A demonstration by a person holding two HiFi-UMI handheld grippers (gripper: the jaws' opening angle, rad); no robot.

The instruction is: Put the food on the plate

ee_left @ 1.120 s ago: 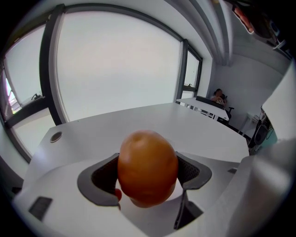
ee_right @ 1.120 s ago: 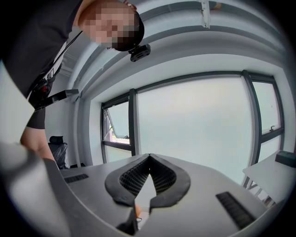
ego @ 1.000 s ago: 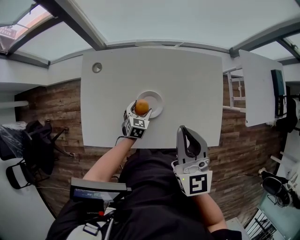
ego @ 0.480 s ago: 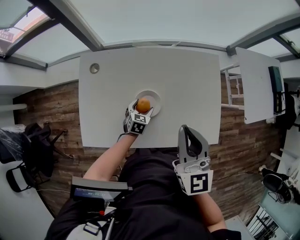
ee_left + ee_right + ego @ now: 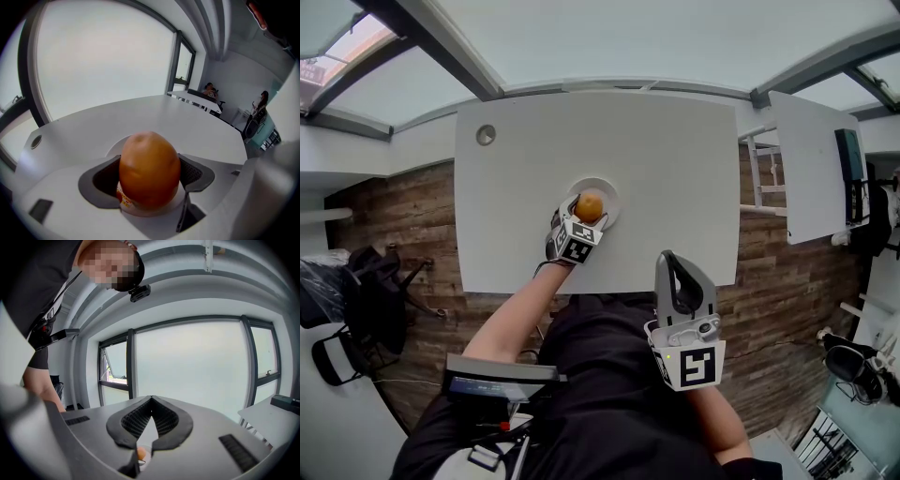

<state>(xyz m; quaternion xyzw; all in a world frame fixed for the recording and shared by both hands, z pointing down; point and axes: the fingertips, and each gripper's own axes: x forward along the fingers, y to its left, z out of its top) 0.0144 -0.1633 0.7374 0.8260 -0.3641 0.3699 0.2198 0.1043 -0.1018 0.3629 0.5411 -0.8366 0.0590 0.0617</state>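
An orange [image 5: 590, 205] sits between the jaws of my left gripper [image 5: 586, 212], which is shut on its sides. The orange hangs just over the small white plate [image 5: 609, 190] near the front middle of the white table [image 5: 675, 159]. In the left gripper view the orange [image 5: 150, 168] fills the space between the dark pads, and the plate's rim [image 5: 114, 149] shows behind it. My right gripper [image 5: 668, 257] is held off the table, in front of its near edge, with its jaw tips together and nothing between them. In the right gripper view its tips [image 5: 151, 397] touch.
A round cable grommet [image 5: 486, 135] sits in the table's far left corner. A second white table [image 5: 806, 169] stands to the right and dark chairs [image 5: 356, 281] to the left on the wooden floor. People sit far off [image 5: 211, 89] in the left gripper view.
My left gripper has carried the orange from the plate's near left edge to above its middle, a little lower. The right gripper has stayed where it was.
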